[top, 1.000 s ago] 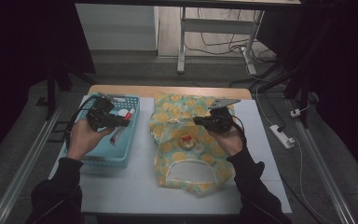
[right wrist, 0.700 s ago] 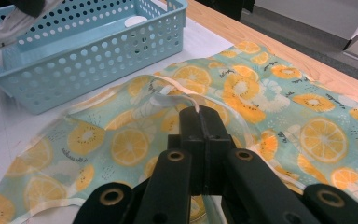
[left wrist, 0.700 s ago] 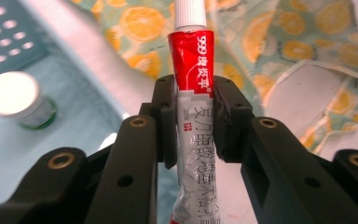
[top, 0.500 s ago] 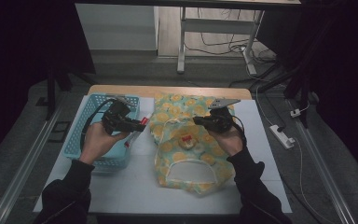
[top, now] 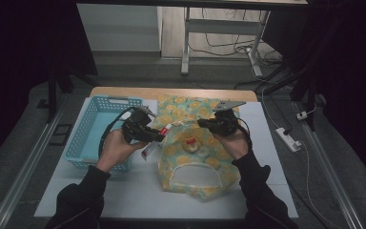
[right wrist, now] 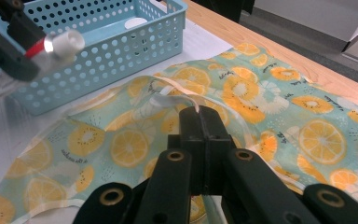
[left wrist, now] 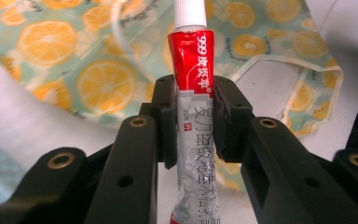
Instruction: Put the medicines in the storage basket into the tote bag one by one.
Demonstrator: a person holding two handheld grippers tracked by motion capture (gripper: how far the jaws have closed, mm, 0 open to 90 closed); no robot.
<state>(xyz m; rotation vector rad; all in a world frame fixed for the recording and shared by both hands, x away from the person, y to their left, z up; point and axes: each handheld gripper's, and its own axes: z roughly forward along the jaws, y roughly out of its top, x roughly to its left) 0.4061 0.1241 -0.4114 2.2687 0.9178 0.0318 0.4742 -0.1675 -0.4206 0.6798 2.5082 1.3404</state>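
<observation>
Left claw (top: 159,137) off basket (top: 95,125), red-and-white tube (left wrist: 190,98) between its jaws.

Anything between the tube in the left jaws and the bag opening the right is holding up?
Nothing visible. The tube, clamped in the left gripper, sits at the bag's left edge; the right gripper pinches the bag's rim, and only open air separates them.

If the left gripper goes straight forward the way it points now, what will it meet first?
Probably the orange-print cloth. The left gripper is shut on a red tube whose white cap leads over that fabric. Depth is unclear, so this is a guess.
</observation>
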